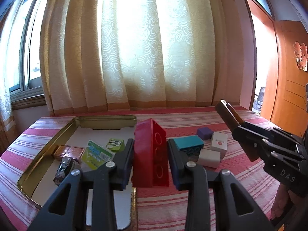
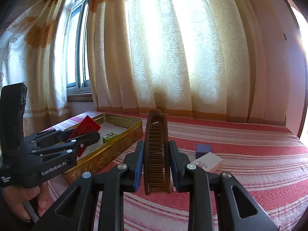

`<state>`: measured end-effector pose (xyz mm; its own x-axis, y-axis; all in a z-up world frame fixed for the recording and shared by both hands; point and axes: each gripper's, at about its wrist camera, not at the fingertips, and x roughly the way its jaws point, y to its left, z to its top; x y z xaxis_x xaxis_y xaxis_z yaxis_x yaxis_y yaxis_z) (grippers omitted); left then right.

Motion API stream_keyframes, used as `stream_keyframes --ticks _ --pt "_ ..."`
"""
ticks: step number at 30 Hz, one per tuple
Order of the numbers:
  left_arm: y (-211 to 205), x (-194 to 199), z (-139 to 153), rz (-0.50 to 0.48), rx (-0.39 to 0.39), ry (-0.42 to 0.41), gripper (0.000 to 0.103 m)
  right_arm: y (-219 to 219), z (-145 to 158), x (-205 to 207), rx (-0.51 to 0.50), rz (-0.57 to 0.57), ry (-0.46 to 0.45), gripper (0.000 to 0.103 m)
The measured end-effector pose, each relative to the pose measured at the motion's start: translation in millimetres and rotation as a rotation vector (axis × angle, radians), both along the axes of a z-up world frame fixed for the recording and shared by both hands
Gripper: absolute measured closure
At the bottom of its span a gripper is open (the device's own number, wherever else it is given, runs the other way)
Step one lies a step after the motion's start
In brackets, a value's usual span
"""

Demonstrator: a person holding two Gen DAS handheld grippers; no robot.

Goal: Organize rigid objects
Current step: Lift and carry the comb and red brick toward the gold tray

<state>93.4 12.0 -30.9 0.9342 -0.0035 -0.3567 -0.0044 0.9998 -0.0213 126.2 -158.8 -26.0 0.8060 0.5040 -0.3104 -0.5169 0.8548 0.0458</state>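
Observation:
My left gripper (image 1: 151,154) is shut on a red plastic box (image 1: 151,154) and holds it above the right edge of the gold tin tray (image 1: 48,150). My right gripper (image 2: 156,159) is shut on a brown wooden comb (image 2: 156,154), held above the striped cloth. In the left wrist view the right gripper (image 1: 227,113) shows at the right with the comb. In the right wrist view the left gripper (image 2: 90,136) holds the red box (image 2: 86,127) over the tray (image 2: 107,150). The tray holds a green card (image 1: 96,154), a green cube (image 1: 115,144), a brown bar (image 1: 68,152) and a dark lump (image 1: 63,169).
On the cloth to the right lie a teal box (image 1: 189,144), a purple block (image 1: 205,132), a white box (image 1: 218,143) and a white block (image 1: 208,157). The curtain and window stand behind the table. A wooden door (image 1: 288,77) is at the right.

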Motion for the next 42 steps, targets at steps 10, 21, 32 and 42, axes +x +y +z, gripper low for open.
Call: stream_keyframes --ticks 10,21,32,42 --pt "17 -6 0 0.023 -0.011 -0.001 0.07 19 2 -4 -0.008 0.028 -0.018 0.076" --pt "28 -9 -1 0.037 -0.022 0.0 0.07 33 1 -5 -0.015 0.058 -0.023 0.075" --pt "33 -11 -1 0.045 -0.023 -0.001 0.07 44 1 -10 -0.021 0.086 -0.026 0.075" --pt "43 -13 -1 0.055 -0.029 -0.001 0.07 54 1 -11 -0.031 0.108 -0.026 0.075"
